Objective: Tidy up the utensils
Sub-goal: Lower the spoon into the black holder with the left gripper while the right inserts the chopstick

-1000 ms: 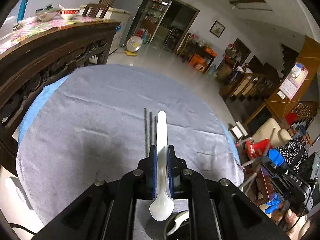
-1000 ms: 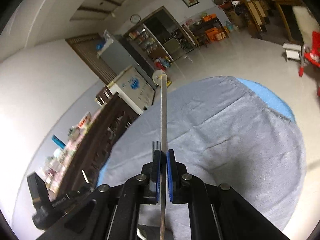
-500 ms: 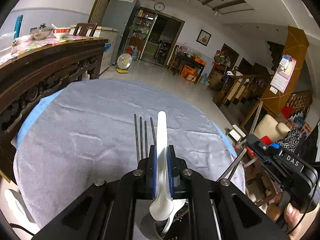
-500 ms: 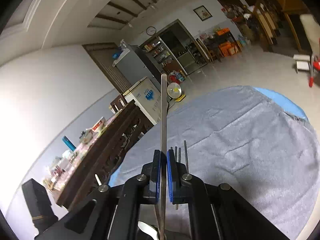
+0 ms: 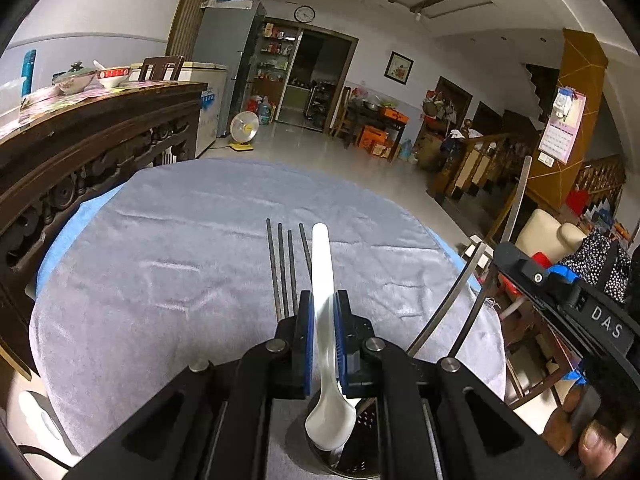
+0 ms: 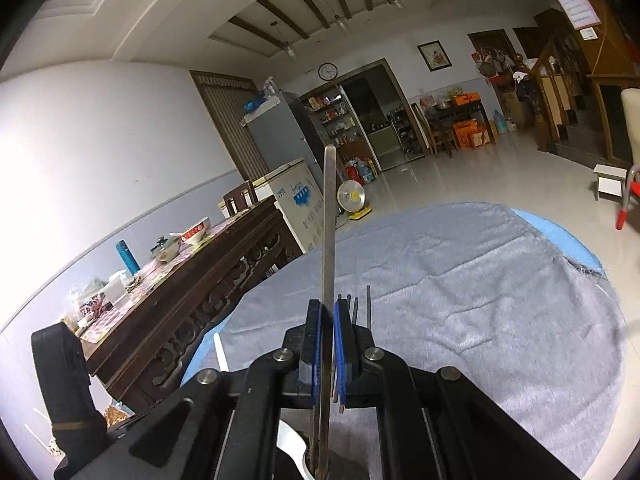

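Left wrist: left hand-held gripper (image 5: 321, 312) still pinching white spoon (image 5: 325, 320); perforated holder (image 5: 356, 448) now below.

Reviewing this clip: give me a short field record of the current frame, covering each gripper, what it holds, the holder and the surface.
left gripper: shut on white spoon, bowl end low over the holder
right gripper: shut on flat metal handle; utensil type not visible
utensil holder: perforated metal cup below the left gripper
dark chopsticks: four sticks rising beside the spoon
surface: grey cloth on a round table
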Available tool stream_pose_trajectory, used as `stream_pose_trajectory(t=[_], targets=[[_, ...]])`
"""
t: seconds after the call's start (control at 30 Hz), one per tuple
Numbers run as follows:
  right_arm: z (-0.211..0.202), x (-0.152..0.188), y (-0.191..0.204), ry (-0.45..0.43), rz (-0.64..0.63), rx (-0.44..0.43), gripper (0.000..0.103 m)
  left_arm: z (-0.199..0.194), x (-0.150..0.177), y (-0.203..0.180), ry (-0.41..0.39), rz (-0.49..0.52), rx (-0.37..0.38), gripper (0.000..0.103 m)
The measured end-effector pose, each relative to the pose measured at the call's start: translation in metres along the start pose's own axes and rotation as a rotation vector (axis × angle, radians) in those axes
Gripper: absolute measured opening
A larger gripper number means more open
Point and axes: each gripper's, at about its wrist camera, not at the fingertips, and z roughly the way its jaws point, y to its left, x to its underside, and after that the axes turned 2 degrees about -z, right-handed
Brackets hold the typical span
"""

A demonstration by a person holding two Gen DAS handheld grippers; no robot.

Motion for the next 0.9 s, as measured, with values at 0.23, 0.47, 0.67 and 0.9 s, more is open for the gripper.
stream_pose_trajectory(t=[0.23, 0.47, 0.67, 0.9], targets=[[0.006, 0.02, 0.005, 0.044, -0.014, -0.011, 0.007, -0.002, 0.009, -0.003, -0.007, 0.031, -0.004, 0.01], [0.006, 0.036, 0.017, 0.071, -0.055, -0.018, 0.007, -0.004, 0.016, -0.006, 0.01, 0.047, 0.002, 0.01], [0.003, 0.046, 0.02, 0.09, -0.082, -0.007, 0.007, -0.007, 0.024, -0.006, 0.023, 0.066, 0.007, 0.01], [0.001, 0.055, 0.02, 0.113, -0.085, -0.006, 0.007, -0.007, 0.032, -0.005, 0.051, 0.073, 0.011, 0.01]])
